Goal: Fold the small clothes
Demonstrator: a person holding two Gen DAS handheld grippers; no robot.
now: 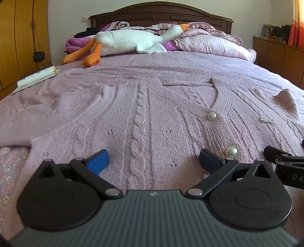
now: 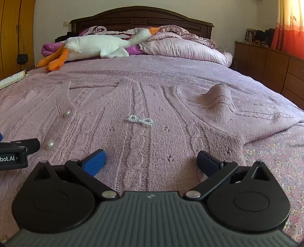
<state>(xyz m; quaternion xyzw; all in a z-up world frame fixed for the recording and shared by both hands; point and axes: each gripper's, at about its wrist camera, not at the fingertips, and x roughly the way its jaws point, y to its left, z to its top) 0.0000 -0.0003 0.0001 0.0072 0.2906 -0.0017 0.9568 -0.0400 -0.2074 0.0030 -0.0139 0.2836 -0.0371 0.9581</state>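
Knitwear of this sort looked soft, floppy and fairly light, likely to stretch and sag if lifted from one spot, so the sensible hold seemed to be a pinch on the bottom hem or a side edge, with each side taken at once and the hard buttons kept out of the pinch. Nearest the cameras, the left gripper (image 1: 154, 159) sat low over the hem of the pink cardigan (image 1: 144, 114) with its fingers spread wide apart, holding nothing, the blue pads (image 1: 98, 161) at or just above the knit, though contact could not be judged. Beside it, the right gripper (image 2: 152, 160) was likewise wide apart and empty, poised low over the cardigan's right half, its tips close to the wool. The two tools were near each other, each showing at the edge of the other's view. Just past the left gripper's right fingertip lay a pearl button (image 1: 231, 151), with a second pearl button (image 1: 211, 115) further up the front band. A little bow of small beads (image 2: 140, 120) lay on the right chest. The cardigan was spread flat, front up, across the pink bedspread (image 2: 275, 152), neckline away from the cameras, with a rumpled peak (image 2: 218, 95) at the right shoulder. Farther off lay a white toy goose (image 1: 129, 40), a checked pillow (image 2: 180, 49) and the dark headboard (image 1: 161, 15).
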